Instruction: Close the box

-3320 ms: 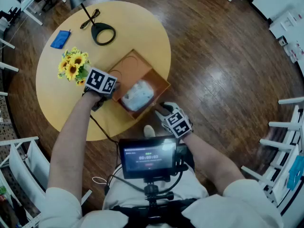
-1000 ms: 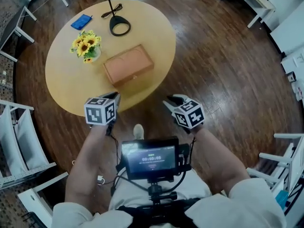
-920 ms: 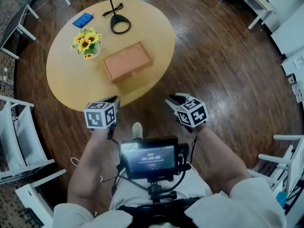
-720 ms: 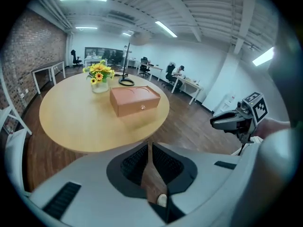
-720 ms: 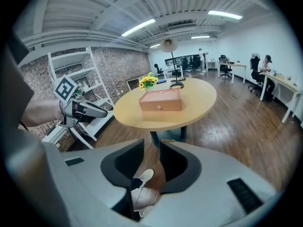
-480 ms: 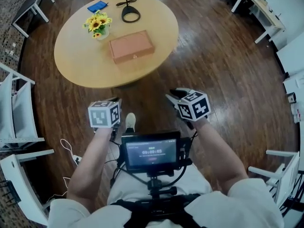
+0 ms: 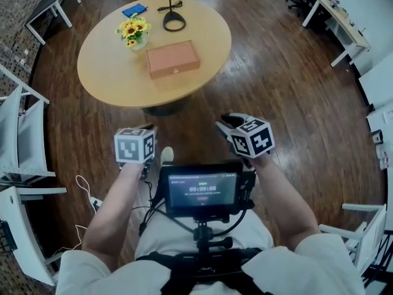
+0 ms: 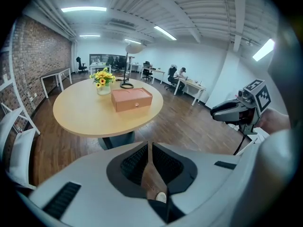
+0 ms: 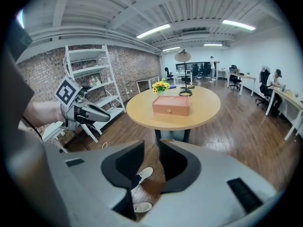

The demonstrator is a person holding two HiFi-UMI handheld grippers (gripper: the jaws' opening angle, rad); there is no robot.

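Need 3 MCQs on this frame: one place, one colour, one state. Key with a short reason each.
1. Where does the box stand?
A) on the floor
B) on the round table
C) on a chair

2. What colour is the flat item at the far edge of the round table?
A) red
B) green
C) blue

3. The box is:
A) closed
B) propped open
C) tipped on its side

Key:
1 B: the head view shows it on the tabletop, near the sunflowers.
2 C: it is plainly blue.
3 A: its top sits flush in all three views.
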